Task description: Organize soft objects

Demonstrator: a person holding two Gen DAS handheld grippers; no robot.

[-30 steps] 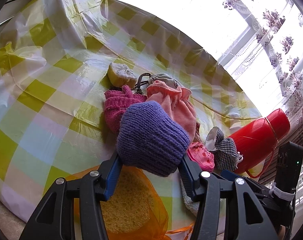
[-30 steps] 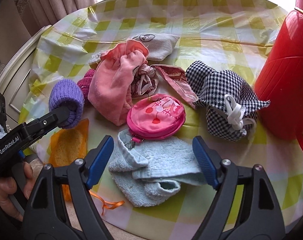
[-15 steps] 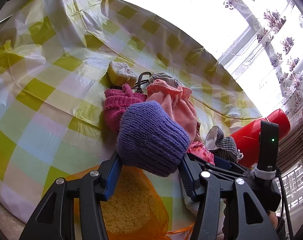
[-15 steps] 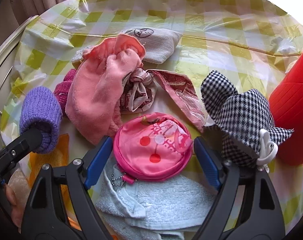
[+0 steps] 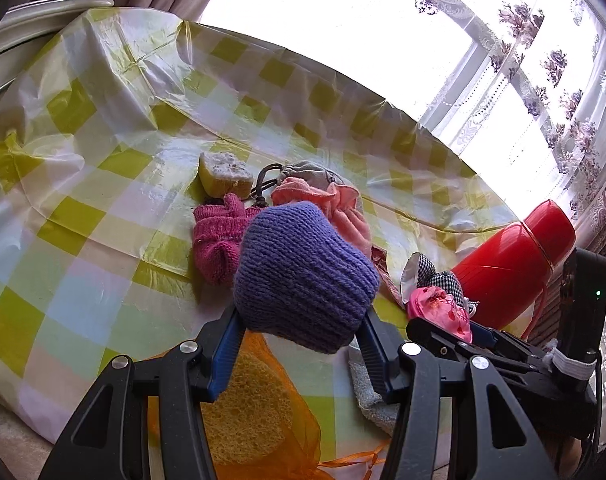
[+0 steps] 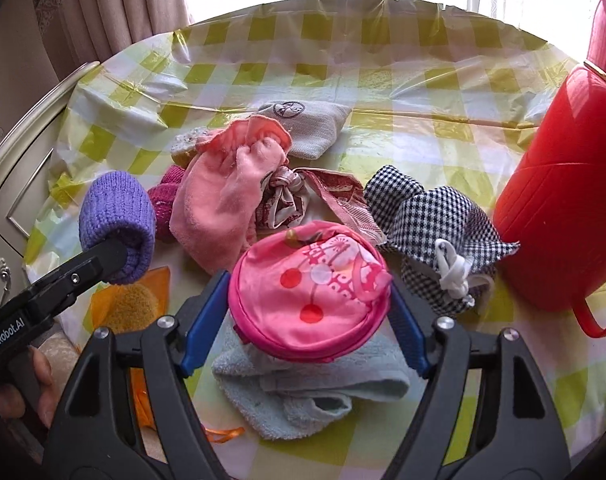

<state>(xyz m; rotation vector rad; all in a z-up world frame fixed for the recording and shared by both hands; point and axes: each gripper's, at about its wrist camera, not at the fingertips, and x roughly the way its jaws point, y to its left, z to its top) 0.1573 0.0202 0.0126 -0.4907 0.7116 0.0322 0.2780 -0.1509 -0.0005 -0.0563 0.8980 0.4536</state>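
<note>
Purple knit tube pointing tableward

Two close, downward-tilted views, shared tablecloth

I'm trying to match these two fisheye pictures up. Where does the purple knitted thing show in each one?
Left wrist view: the purple knit piece fills the centre, clamped in the left gripper.
Right wrist view: it sits at the left edge, on the tip of that same gripper.
Shared landmark: the red thermos, at the right in both views.
</note>
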